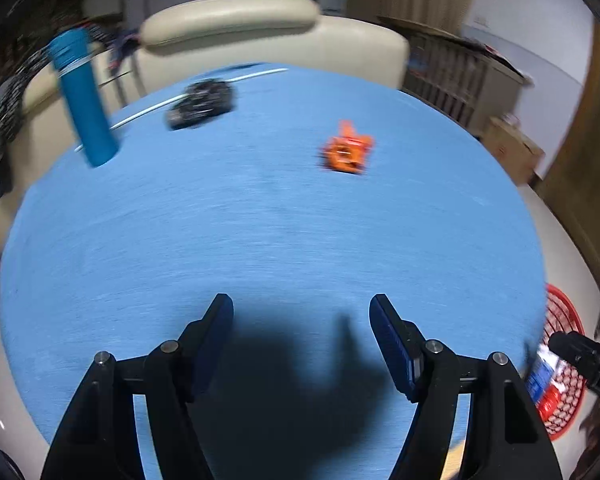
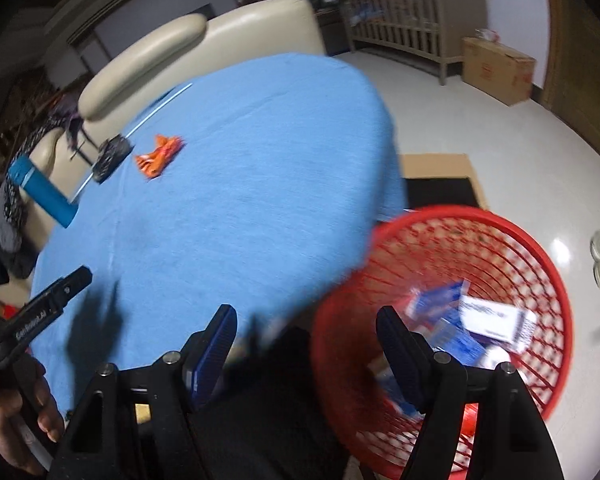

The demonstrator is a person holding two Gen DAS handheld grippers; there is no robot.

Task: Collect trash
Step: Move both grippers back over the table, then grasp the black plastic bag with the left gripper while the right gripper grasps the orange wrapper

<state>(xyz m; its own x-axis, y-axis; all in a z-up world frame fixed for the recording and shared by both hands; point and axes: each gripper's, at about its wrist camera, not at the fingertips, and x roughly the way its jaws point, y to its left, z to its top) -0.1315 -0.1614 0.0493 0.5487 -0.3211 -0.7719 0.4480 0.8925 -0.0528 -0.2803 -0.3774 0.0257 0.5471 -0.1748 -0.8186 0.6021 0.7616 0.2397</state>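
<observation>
A crumpled orange wrapper lies on the blue table, far ahead of my open, empty left gripper. It also shows in the right wrist view. A crumpled black wrapper lies further back left; it shows in the right wrist view too. My right gripper is open and empty, above the near rim of a red mesh basket on the floor, which holds several blue, white and red packets. The basket shows at the left view's right edge.
A tall blue bottle stands at the table's far left; a thin white rod lies by the black wrapper. Cream chairs stand behind the table. A cardboard box and a slatted cabinet stand on the floor beyond.
</observation>
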